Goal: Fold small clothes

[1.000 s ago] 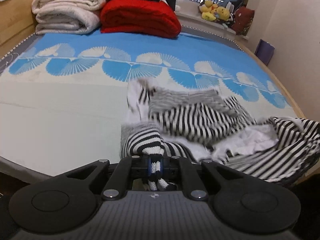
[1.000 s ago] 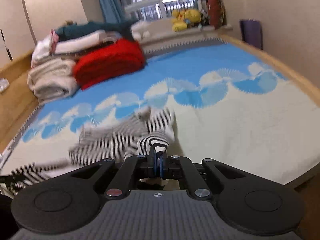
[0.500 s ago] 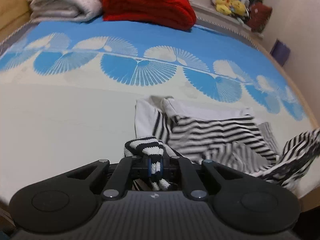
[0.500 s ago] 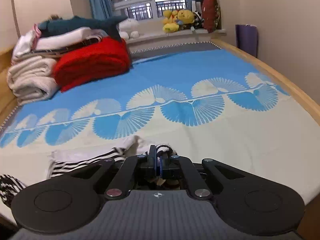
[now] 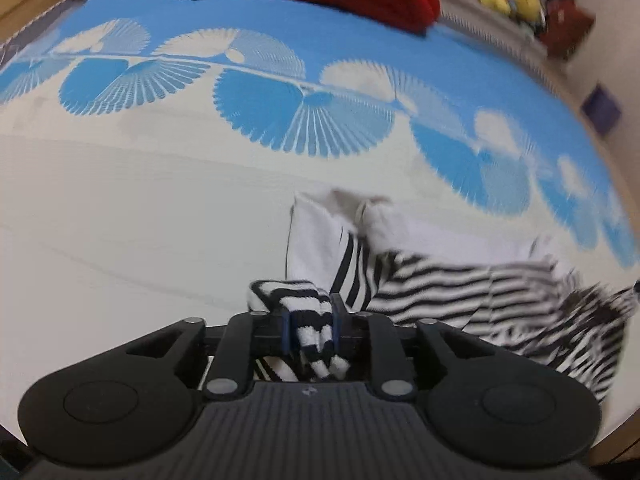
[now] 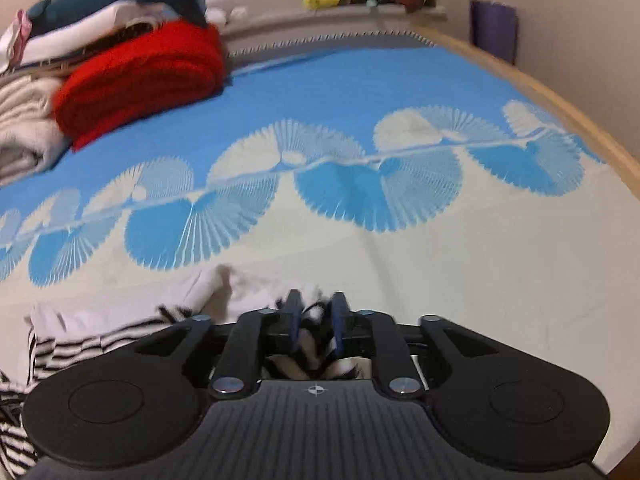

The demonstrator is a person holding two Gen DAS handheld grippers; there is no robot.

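Both tools pinching the striped garment, which may bunch on the bed.
My left tool [image 5: 311, 330] and right tool [image 6: 316, 320] are each clamped on the black-and-white striped knit garment [image 5: 460, 280], spread near the blue fan-patterned bedspread [image 5: 160, 208] edge; uneven tension could skew my fold.

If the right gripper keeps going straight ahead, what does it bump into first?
Probably just the white edge of the striped garment it is pinching, then the blue-and-cream bed cover. The right gripper points low across the bed; depth is hard to judge.
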